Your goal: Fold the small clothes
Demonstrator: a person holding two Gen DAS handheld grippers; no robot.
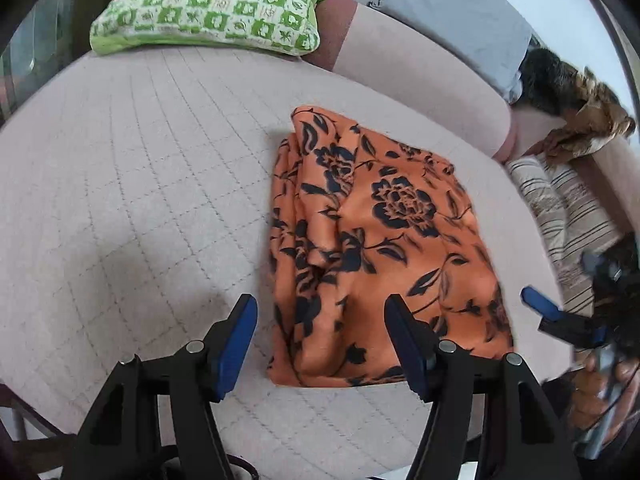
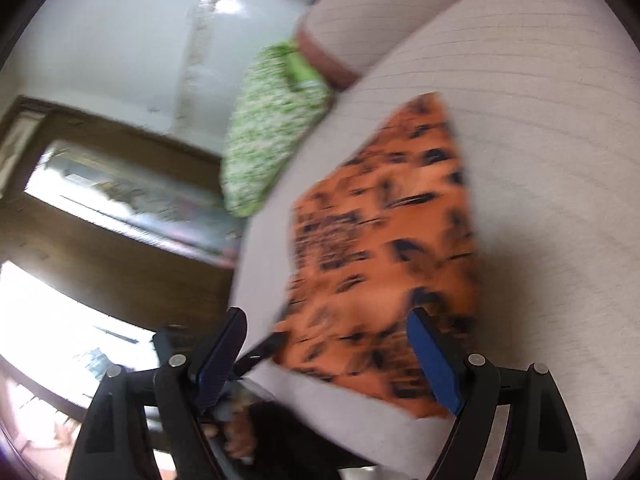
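Quilted beige sofa [image 1: 140,168]; bright window [image 2: 52,320]

Right wrist view motion-blurred; orange floral cloth [image 2: 384,248] print smeared.

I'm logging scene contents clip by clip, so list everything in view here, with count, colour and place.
Folded garment: one, orange with a dark floral print, lying on the sofa seat, right of centre.
Sofa: one, pale pinkish-beige, quilted seat filling most of the left wrist view.
Pillow: one, green and white checked pattern, at the far end of the seat.
Grey cushion: one, against the backrest, upper right.
Fur-like throw: one, brown and black, on the backrest at far right.
Striped cloth: one, beige with dark stripes, right of the garment.
Window: dark wood frame, beyond the sofa in the blurred right wrist view.
Left gripper: black with blue pads, open, over the garment's near edge.
Right gripper: same colours, open, nothing held.
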